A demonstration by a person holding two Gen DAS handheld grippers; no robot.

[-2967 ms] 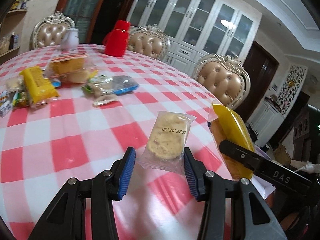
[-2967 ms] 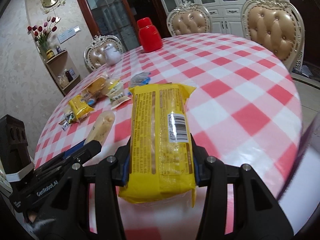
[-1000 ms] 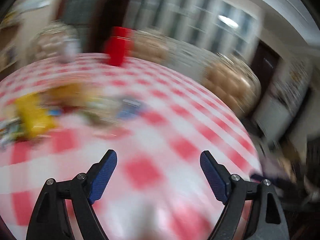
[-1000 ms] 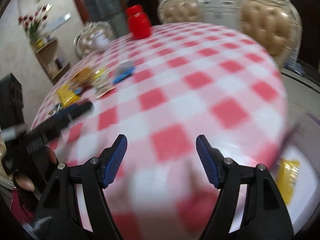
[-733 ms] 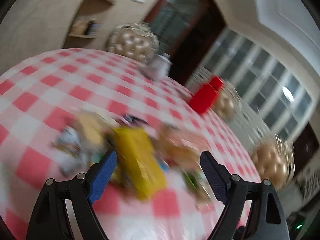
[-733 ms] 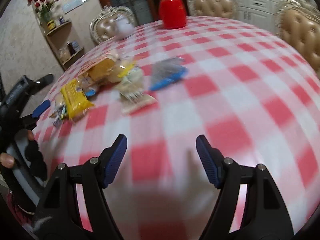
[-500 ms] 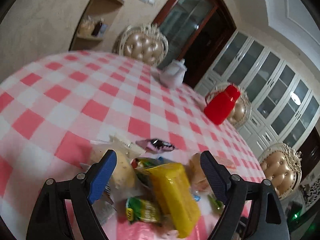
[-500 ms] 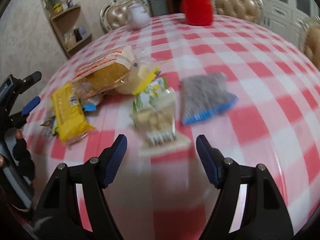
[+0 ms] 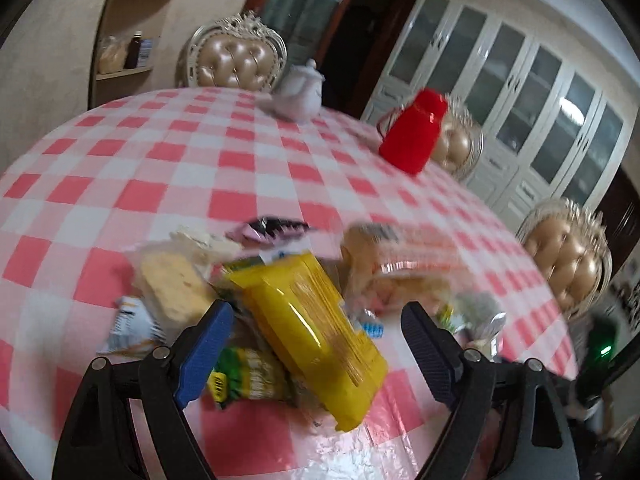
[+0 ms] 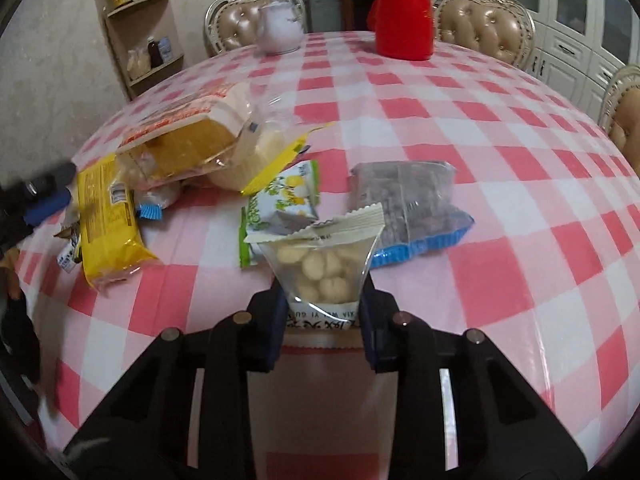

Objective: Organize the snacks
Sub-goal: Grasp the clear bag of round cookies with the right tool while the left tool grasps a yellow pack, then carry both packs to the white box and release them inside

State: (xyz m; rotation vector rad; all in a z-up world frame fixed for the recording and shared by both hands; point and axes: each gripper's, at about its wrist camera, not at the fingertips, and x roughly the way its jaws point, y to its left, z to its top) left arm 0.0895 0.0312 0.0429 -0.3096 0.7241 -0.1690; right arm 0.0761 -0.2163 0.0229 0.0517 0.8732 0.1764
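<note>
My right gripper point(image 10: 322, 316) is shut on a clear packet of small round biscuits point(image 10: 322, 266), just above the table's near edge. Beyond it lie a green-and-white packet point(image 10: 280, 204), a dark packet with a blue edge point(image 10: 408, 204), a clear bag of sponge cake point(image 10: 188, 136) and a yellow packet point(image 10: 106, 220). My left gripper point(image 9: 316, 348) is open, with its fingers on either side of the yellow packet point(image 9: 312, 328) in the pile. Around it lie a pale cake packet point(image 9: 176, 284), a green packet point(image 9: 248, 376) and the cake bag point(image 9: 400, 264).
The round table has a red-and-white checked cloth point(image 10: 460, 128). A red jug point(image 10: 404, 12) and a white teapot point(image 10: 278, 26) stand at the far side. Padded chairs point(image 10: 484, 24) ring the table. A corner shelf point(image 10: 140, 44) stands on the left wall.
Both grippers let go of their earlier packets, opened, and swung to the pile. My right gripper has shut on the round-biscuit packet. My left gripper has come down around the yellow packet.
</note>
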